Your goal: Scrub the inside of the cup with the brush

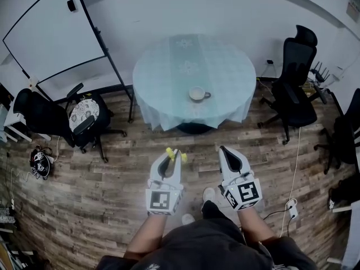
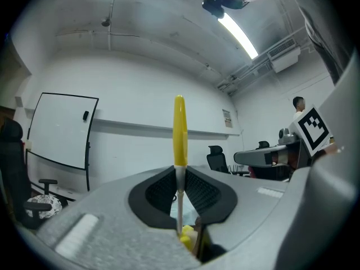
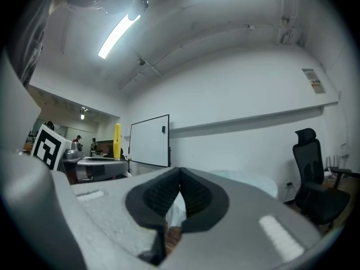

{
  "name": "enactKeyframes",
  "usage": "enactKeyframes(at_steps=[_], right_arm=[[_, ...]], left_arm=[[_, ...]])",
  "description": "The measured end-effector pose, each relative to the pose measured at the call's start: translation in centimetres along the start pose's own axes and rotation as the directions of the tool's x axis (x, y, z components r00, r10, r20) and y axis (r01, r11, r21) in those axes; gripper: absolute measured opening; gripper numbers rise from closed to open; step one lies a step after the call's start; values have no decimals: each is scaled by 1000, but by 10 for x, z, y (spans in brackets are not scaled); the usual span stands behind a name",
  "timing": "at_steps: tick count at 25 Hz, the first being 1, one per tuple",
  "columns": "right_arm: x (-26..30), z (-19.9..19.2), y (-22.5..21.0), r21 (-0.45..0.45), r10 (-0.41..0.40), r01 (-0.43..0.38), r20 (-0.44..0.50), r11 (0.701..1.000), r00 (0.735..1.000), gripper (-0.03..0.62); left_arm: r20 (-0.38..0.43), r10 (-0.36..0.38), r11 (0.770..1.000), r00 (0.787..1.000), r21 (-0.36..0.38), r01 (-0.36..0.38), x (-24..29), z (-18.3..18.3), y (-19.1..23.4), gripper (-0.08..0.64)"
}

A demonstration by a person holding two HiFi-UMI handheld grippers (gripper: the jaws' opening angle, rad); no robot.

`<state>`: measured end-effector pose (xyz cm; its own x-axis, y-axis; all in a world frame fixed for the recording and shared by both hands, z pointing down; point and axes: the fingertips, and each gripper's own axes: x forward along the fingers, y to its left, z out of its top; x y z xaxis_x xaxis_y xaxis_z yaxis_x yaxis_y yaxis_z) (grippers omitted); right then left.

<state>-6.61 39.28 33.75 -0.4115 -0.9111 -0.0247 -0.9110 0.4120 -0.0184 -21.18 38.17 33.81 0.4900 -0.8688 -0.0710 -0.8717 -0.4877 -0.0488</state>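
Near the front edge of the round tabletop (image 1: 169, 66), draped in a pale blue-green cloth that falls in soft folds, sits the small white glazed cup (image 1: 197, 94). It is upright, with its handle turned toward the right edge and its mouth facing up, so a brush could go straight in. The 2 grippers hang well short of that edge, over the wood-plank floor (image 1: 101, 190), so I judge the scrubbing has not begun.

The left gripper (image 1: 173, 153) has its ribbed black fingers (image 2: 160, 193) pinching the thin white stem of the yellow-handled brush (image 2: 179, 129). The smooth, rounded plastic handle stands up past the fingertips, and a yellow part shows below them (whether that is the bristle end I cannot tell). Gripped by the stem like this, the brush should be stiff enough to push into the cup.

The right gripper (image 1: 224, 149) has its fingers (image 3: 160, 196) pressed together on nothing. It looks free to steady the cup, whose slick glaze on cloth would likely slide under 1 sideways scrub.
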Motion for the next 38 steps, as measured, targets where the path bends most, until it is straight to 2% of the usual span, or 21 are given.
enactKeyframes(at_steps=[11, 24, 38], right_arm=[[77, 0, -73, -22, 45, -45, -10, 999, 999, 2], [136, -12, -146, -31, 129, -130, -33, 991, 991, 2], [189, -29, -184, -8, 194, -195, -67, 981, 979, 2]], left_arm=[[-11, 43, 999, 999, 0, -43, 100, -2, 14, 38], [-43, 106, 994, 993, 11, -106, 189, -15, 12, 38], [-73, 132, 991, 988, 4, -132, 262, -31, 25, 38]])
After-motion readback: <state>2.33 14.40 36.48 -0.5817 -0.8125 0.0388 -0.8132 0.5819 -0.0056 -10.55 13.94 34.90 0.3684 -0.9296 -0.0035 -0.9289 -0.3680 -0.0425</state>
